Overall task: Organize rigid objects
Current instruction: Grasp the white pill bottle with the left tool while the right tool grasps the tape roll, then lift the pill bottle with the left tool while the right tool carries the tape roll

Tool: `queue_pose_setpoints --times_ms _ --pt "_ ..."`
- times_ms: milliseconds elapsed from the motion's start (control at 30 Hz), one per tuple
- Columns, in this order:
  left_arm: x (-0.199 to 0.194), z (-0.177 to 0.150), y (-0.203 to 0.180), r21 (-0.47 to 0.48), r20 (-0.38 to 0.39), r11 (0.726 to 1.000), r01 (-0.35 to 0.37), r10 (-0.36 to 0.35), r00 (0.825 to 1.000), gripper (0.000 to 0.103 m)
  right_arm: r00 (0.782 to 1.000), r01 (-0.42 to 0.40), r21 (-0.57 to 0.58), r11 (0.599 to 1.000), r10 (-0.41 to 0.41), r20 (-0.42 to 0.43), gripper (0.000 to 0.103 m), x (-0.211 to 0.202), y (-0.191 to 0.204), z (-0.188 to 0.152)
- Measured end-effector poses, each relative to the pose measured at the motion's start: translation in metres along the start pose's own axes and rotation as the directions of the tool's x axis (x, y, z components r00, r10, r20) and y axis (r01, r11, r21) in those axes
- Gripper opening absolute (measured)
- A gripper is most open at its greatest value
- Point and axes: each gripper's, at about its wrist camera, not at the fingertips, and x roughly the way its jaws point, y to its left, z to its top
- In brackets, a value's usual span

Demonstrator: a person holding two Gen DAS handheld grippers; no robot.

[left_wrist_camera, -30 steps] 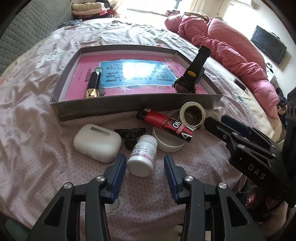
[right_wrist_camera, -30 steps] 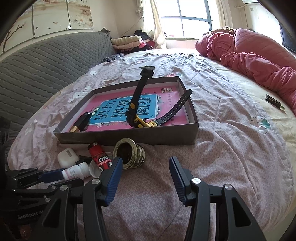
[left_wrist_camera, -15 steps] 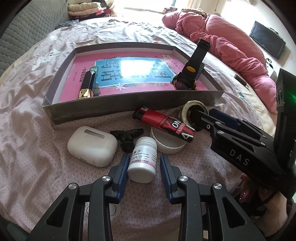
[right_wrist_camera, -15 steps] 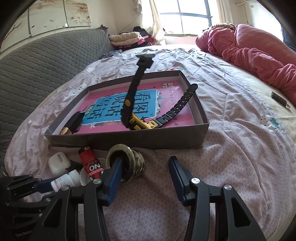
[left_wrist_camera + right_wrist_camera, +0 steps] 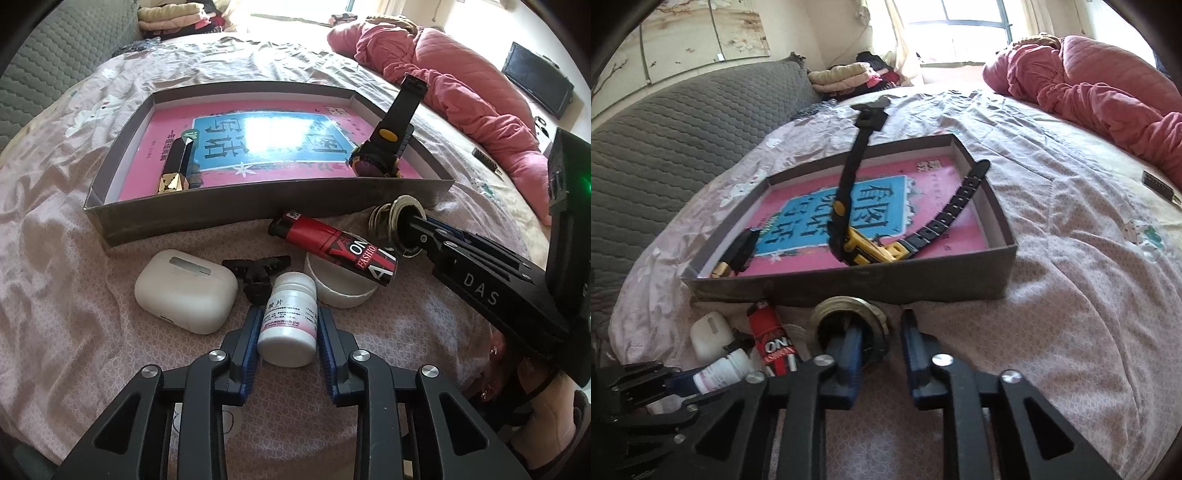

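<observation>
Two things lie in the box (image 5: 229, 225) — left hand-held gripper (image 5: 288, 343) clasps the bottle (image 5: 290, 317), right hand-held gripper (image 5: 877, 354) straddles the ring's (image 5: 849, 314) rim unclosed; four wait.

Both grippers are black angular frames with silver round screws. The left gripper (image 5: 287, 334) has ribbed blue pads (image 5: 252, 332). The right gripper (image 5: 877, 345) has blue pads too — its side reads "DAS" in white, with a green light behind.
</observation>
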Motion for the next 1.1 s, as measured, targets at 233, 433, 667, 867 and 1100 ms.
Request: queue_pose_setpoints --times_ms 233,433,667,867,1100 --pt "0.003 0.001 -0.001 -0.005 0.001 1.0 -0.006 0.006 1.0 0.027 0.999 -0.036 -0.029 0.999 0.037 0.009 0.013 -0.001 0.006 0.0" --pt "-0.004 0.0 0.0 -0.025 0.027 1.0 0.004 -0.003 1.0 0.027 0.997 -0.073 0.023 0.997 0.072 0.036 0.012 -0.008 -0.004 0.003" --pt "-0.017 0.005 0.006 -0.064 0.067 0.998 0.028 -0.024 0.997 0.027 0.994 -0.091 0.033 0.995 0.089 0.066 0.012 -0.015 -0.006 0.004" --pt "-0.029 0.008 0.005 -0.067 0.096 0.997 0.03 -0.023 0.995 0.027 0.991 -0.106 0.008 0.994 0.105 0.088 0.012 -0.022 -0.002 0.005" --pt "-0.04 0.01 0.003 -0.066 0.123 0.998 0.026 -0.017 0.992 0.027 0.986 -0.119 0.001 0.993 0.118 0.117 0.012 -0.03 -0.001 0.007"
